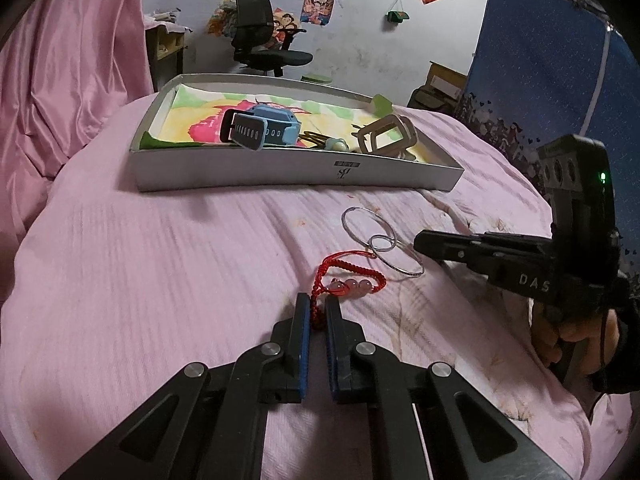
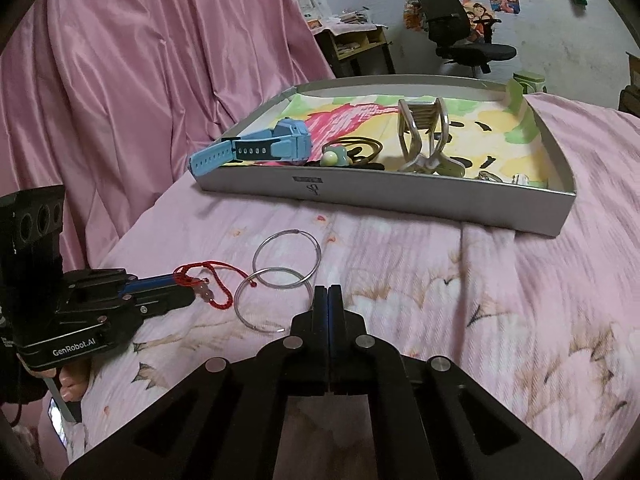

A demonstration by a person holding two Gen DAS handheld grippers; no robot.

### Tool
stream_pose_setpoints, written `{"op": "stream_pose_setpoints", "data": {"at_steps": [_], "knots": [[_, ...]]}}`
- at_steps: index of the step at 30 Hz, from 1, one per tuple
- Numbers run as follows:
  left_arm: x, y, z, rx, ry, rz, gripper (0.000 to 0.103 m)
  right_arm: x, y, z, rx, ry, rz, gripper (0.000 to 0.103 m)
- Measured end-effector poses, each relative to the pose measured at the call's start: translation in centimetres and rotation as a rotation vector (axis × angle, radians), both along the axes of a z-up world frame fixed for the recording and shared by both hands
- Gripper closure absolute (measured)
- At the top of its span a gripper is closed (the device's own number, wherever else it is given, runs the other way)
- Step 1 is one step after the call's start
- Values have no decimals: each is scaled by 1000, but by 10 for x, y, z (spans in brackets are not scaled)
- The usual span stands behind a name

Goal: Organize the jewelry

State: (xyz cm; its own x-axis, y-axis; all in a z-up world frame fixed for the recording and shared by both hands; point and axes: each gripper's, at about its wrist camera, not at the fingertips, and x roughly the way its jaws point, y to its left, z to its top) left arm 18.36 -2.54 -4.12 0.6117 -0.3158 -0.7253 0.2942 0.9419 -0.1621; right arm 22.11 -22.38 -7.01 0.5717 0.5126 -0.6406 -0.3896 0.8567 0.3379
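Note:
A red cord bracelet (image 1: 352, 258) with pink beads lies on the pink bedspread (image 1: 160, 280). My left gripper (image 1: 318, 300) is shut on its knotted tail; in the right wrist view the same gripper (image 2: 182, 290) pinches the bracelet (image 2: 208, 276). Two silver hoops overlap beside it, a far hoop (image 2: 288, 232) and a near hoop (image 2: 237, 300). My right gripper (image 2: 328, 290) is shut, and the near hoop's rim runs in under its tips. The left wrist view shows the right gripper (image 1: 418, 242) on that hoop (image 1: 400, 272).
A shallow white box (image 1: 280, 168) sits further back on the bed. It holds a blue watch (image 2: 276, 144), a beige hair claw (image 2: 424, 128) and hair ties. Pink curtain (image 2: 140, 80) hangs on the left. A person's hand (image 1: 576, 336) holds the right gripper.

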Motion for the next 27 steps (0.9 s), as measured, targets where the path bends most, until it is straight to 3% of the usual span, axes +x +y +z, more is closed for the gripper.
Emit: {"op": "stream_pose_setpoints", "data": {"at_steps": [6, 16, 22, 27], "knots": [[-5, 5, 3, 5, -22, 38, 96, 6, 2, 0, 9, 25, 13, 102], [-6, 29, 1, -70, 8, 137, 96, 17, 19, -3, -19, 54, 72, 101], [-7, 28, 0, -67, 5, 141, 96, 17, 21, -2, 4, 61, 104, 82], [-8, 33, 3, -68, -10, 178, 96, 17, 28, 0, -15, 56, 124, 82]]}}
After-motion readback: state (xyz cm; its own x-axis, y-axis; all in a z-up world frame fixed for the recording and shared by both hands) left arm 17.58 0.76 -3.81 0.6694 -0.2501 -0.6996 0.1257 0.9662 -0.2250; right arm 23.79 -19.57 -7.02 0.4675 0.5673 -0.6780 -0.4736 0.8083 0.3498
